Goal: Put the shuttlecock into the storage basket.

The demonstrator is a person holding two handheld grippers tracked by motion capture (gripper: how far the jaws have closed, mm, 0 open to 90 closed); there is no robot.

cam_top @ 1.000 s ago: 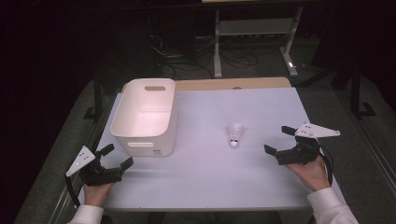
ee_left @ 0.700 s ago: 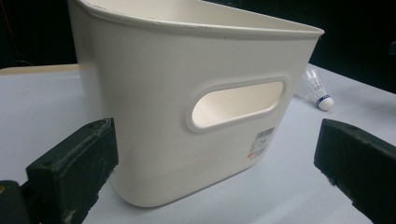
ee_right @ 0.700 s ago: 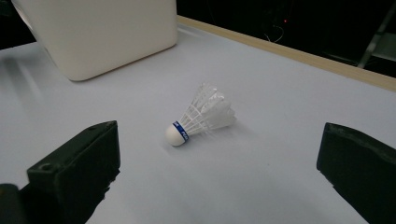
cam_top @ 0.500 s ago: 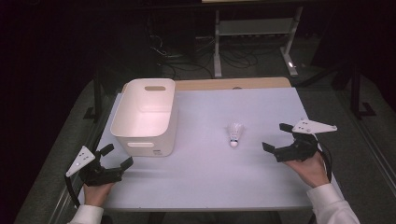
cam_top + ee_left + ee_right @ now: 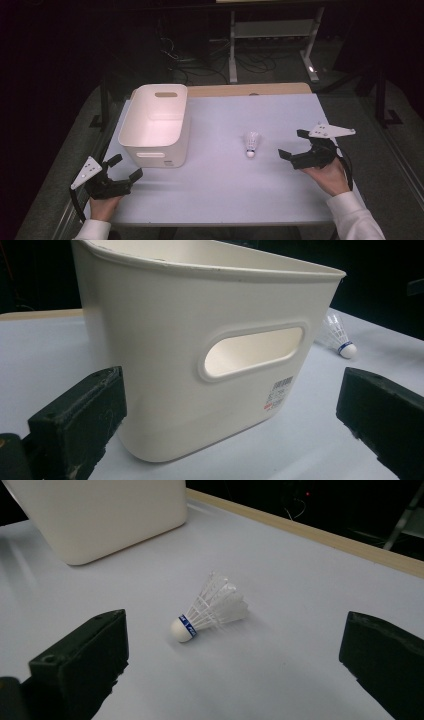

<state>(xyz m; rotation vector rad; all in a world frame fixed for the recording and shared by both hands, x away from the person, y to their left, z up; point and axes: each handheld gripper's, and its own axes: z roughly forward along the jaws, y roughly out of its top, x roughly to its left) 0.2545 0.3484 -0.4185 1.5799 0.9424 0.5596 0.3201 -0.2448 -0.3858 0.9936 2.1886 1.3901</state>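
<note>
A white shuttlecock (image 5: 251,144) (image 5: 210,608) lies on its side on the pale table (image 5: 230,190), cork end toward the person. My right gripper (image 5: 293,143) is open, a little to the right of it, jaws pointing at it with nothing between them. A white plastic bin (image 5: 156,125) (image 5: 200,340) with handle slots stands at the left. My left gripper (image 5: 124,167) is open near the front left corner, just short of the bin's near wall. The left gripper view also catches the shuttlecock (image 5: 339,335) beyond the bin.
A wooden strip (image 5: 250,89) runs along the table's far edge. Beyond it, on the dark floor, stand a metal frame (image 5: 270,35) and loose cables (image 5: 200,55). Bare tabletop lies between the two grippers.
My right gripper has moved left and slightly forward toward the shuttlecock. The left gripper, bin and shuttlecock have stayed put.
</note>
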